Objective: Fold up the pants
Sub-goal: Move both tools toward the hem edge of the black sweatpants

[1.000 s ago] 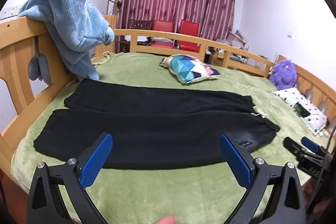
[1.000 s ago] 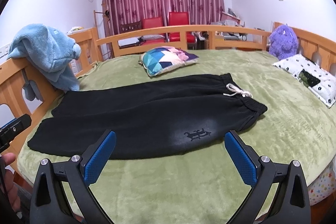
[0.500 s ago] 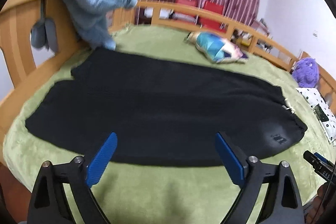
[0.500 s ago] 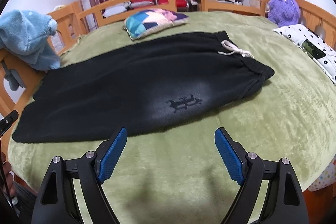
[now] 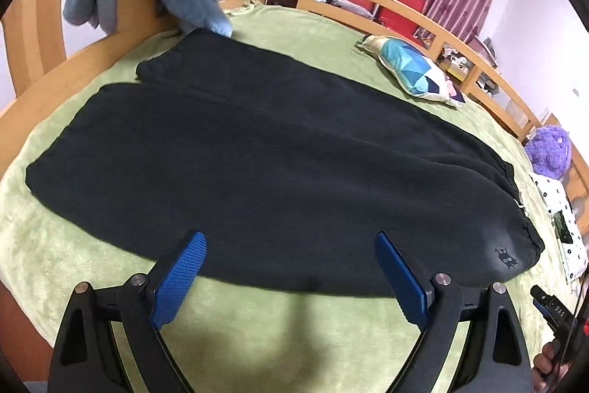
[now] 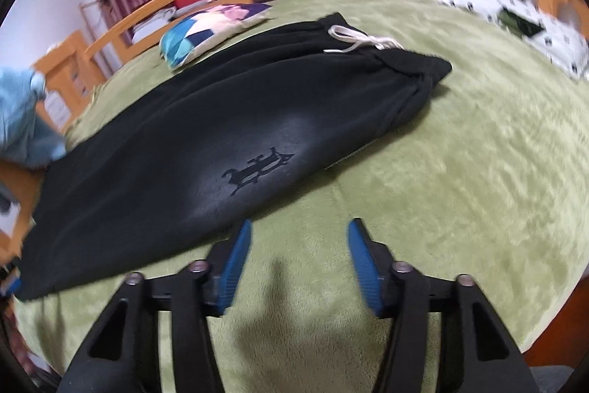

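We see a bed (image 5: 257,337) with a wooden rail (image 5: 434,21) and a green plush blanket (image 6: 460,172). Black pants (image 5: 276,164) lie flat along its near edge. A patterned cushion (image 5: 412,70) rests toward the far rail; a purple plush toy (image 5: 548,150) and a spotted pillow (image 6: 515,21) sit near the right edge.

bare blanket (image 6: 460,172) before pants (image 6: 184,150), pillow (image 5: 412,70) beyond
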The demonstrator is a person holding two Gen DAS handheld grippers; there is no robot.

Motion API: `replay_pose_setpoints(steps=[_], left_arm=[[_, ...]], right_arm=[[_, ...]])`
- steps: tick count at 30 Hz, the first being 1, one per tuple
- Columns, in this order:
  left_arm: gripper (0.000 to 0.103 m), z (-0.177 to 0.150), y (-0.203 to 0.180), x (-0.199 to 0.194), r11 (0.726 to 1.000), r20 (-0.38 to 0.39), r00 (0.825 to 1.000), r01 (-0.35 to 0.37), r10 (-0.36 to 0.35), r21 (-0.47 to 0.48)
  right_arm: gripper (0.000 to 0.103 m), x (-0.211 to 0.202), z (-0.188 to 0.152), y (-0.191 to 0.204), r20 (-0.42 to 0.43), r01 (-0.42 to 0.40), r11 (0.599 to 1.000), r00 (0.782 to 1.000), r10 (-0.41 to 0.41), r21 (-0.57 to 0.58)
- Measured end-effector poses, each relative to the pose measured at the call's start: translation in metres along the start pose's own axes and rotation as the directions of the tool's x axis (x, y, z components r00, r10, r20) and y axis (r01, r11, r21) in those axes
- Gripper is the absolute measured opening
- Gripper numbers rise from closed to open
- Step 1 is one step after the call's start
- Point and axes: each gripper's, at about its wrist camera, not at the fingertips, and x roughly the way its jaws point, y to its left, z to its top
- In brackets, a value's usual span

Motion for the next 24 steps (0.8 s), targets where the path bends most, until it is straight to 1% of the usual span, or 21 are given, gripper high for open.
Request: replay_pose_setpoints(steps=[1,2,4,7,9,11,15,20,24], left_arm=[[0.092,0.000,0.003,0.002,1.000,-0.005,1.000,0.001,-0.001,-0.004],[0.092,0.000,0.005,0.004,1.000,-0.008,1.000,-0.005,0.005,-0.009],[0.092,-0.001,0.011,0.008,0.999,-0.010,0.999,-0.034,0.034,-0.009],[0.092,-0.004,0.021,0.016,0.998,-0.024,0.998,-0.060,0.060,-0.008],[0.092,-0.007,0.028,0.018,0.997,-0.027,0.997,-0.071,0.071,-0.015],[0.092,-0.009,0.037,0.020,0.997,-0.030,0.996,-0.079,0.079,-0.017],[0.092,-0.017,0.052,0.026,0.994,-0.047,0.993,-0.106,0.104,-0.027],[0.092,-0.022,0.069,0.035,0.994,-0.073,0.994,-0.083,0.077,-0.076],[0.093,-0.022,0.072,0.039,0.992,-0.065,0.996,-0.064,0.057,-0.107]], right_arm=[[0.041,0.001,0.001,-0.003,-0.006,-0.010,1.000,1.000,0.010,0.016],[0.039,0.002,0.002,-0.005,-0.009,-0.023,0.999,1.000,0.023,0.033],[0.039,0.001,0.004,-0.006,0.000,-0.047,0.998,0.999,0.047,0.050],[0.039,0.000,0.006,-0.003,0.018,-0.061,0.997,0.998,0.060,0.039],[0.041,-0.001,0.007,-0.002,0.034,-0.064,0.997,0.997,0.063,0.039],[0.046,0.001,0.007,-0.005,0.031,-0.079,0.996,0.996,0.078,0.047],[0.046,0.010,0.009,-0.010,0.011,-0.072,0.994,0.997,0.071,0.080],[0.046,0.021,0.011,-0.013,0.007,-0.079,0.989,0.997,0.079,0.125],[0.046,0.028,0.008,-0.008,-0.005,-0.083,0.990,0.996,0.084,0.112]])
